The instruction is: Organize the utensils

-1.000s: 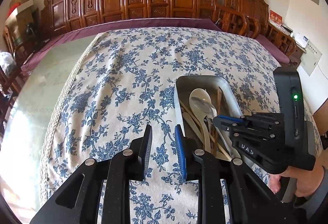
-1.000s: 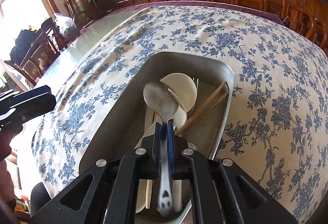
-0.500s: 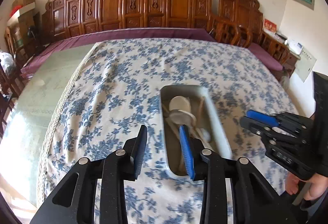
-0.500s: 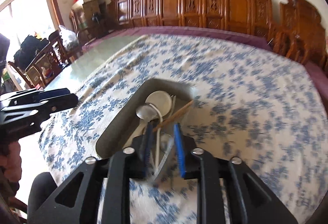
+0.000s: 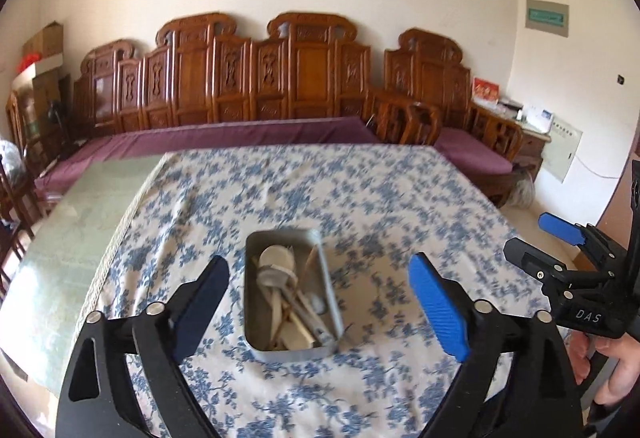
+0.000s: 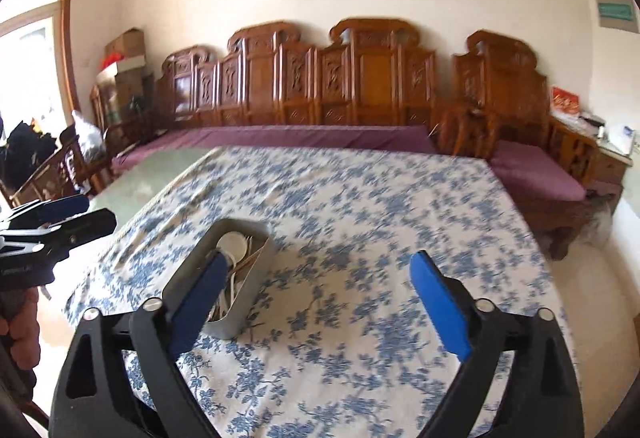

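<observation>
We are holding the left gripper (image 5: pixel 320 298) and right gripper (image 6: pixel 320 298) above the tablecloth (image 5: pixel 400 205); both sets of jaws have just been opening and are standing wide apart with nothing between them. The utensils (image 5: pixel 286 298) are lying inside the metal tray (image 5: pixel 334 302), resting on the cloth.

The utensils (image 5: pixel 286 290) lie in the tray (image 5: pixel 334 312), which stands on the tablecloth (image 5: pixel 360 197) on the bench (image 5: pixel 80 222); behind it stands a sofa (image 5: pixel 224 135).
</observation>
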